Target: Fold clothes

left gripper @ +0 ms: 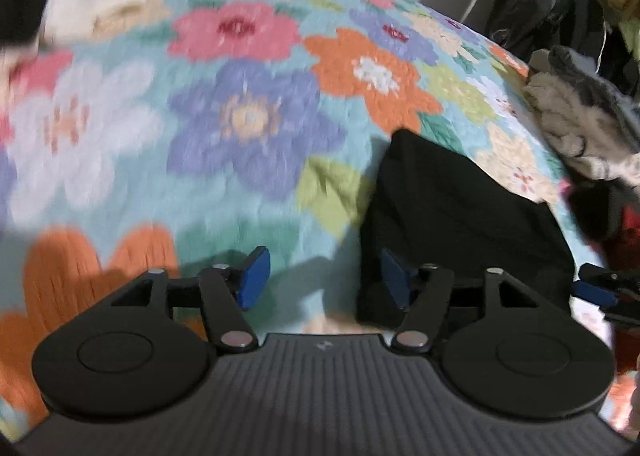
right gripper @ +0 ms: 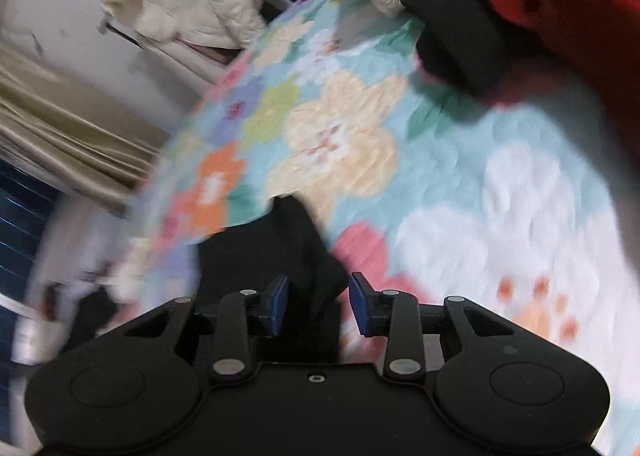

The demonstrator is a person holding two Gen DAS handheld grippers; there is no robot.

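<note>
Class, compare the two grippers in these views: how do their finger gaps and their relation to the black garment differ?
The left gripper has its blue pads spread wide; the right gripper shows a narrower gap. The black garment lies beside the left gripper, overlapping only one pad, whereas it sits between the right gripper's pads, not clearly pinched. Both are open, above the floral quilt.

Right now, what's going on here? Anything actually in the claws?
A person is working over a floral quilt with two handheld claws. Both are open and hold nothing. The left claw hovers beside a folded black garment, its right pad at the garment's edge. The right claw straddles a corner of the same black garment without closing on it. More clothes, white fleece and a red piece, are piled at the quilt's edge. Both views are motion-blurred.
</note>
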